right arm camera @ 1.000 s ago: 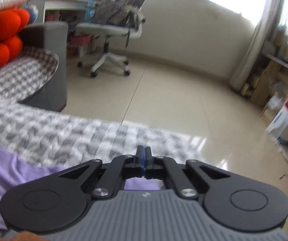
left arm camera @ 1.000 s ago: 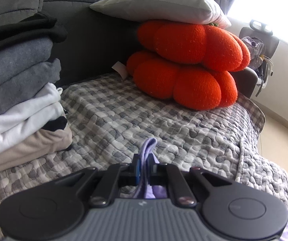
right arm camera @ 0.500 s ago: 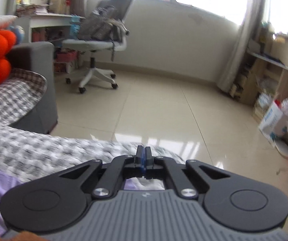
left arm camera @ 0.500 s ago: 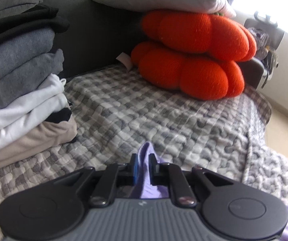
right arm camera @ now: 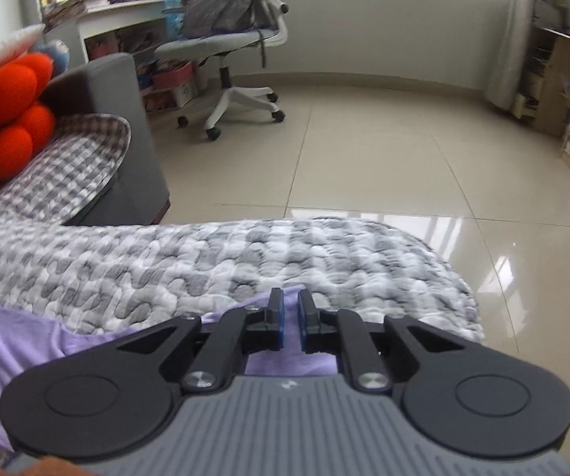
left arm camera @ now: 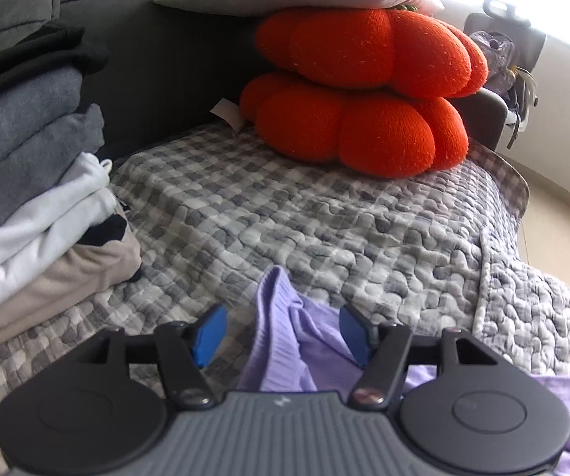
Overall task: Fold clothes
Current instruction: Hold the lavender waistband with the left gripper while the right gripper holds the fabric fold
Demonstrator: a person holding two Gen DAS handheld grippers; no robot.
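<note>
both grippers letting go of a lavender garment on the checked quilt

in the left wrist view the left gripper [left arm camera: 283, 331] sits at lower centre with its jaws opening; a ribbed fold of the lavender garment [left arm camera: 275, 333] stands up between the blue pads [left arm camera: 208, 333], which no longer press on it. a stack of folded clothes [left arm camera: 35, 182] fills the left edge, and orange cushions [left arm camera: 364, 91] lie upper centre on the grey checked quilt [left arm camera: 324, 222]. in the right wrist view the right gripper [right arm camera: 290, 323] at lower centre has its jaws opening a narrow slit, with the garment spread beneath and to the lower left, not pinched. an office chair [right arm camera: 233, 39] stands at upper centre.
</note>
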